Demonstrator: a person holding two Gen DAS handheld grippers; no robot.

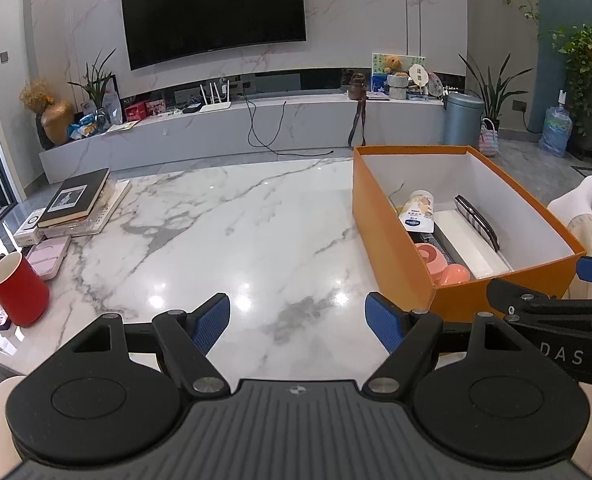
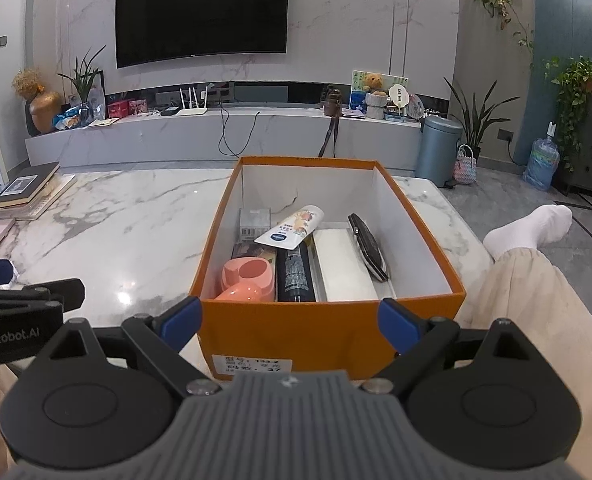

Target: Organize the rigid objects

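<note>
An orange box (image 2: 327, 332) (image 1: 395, 252) with a white inside stands on the marble table (image 1: 232, 232). Inside lie a white cream tube (image 2: 292, 227), a black bottle (image 2: 294, 276), a pink cup-like item (image 2: 252, 278), a flat white box (image 2: 345, 264), a dark striped case (image 2: 367, 246) and a small grey carton (image 2: 254, 222). My right gripper (image 2: 301, 322) is open, its blue fingertips at either side of the box's near wall. My left gripper (image 1: 297, 322) is open over bare marble, left of the box.
At the table's left edge stand a red mug (image 1: 18, 294), a pink flat case (image 1: 50, 256) and a stack of books (image 1: 78, 202). A person's leg in a white sock (image 2: 531, 228) rests right of the table. A TV console (image 1: 216, 128) lies beyond.
</note>
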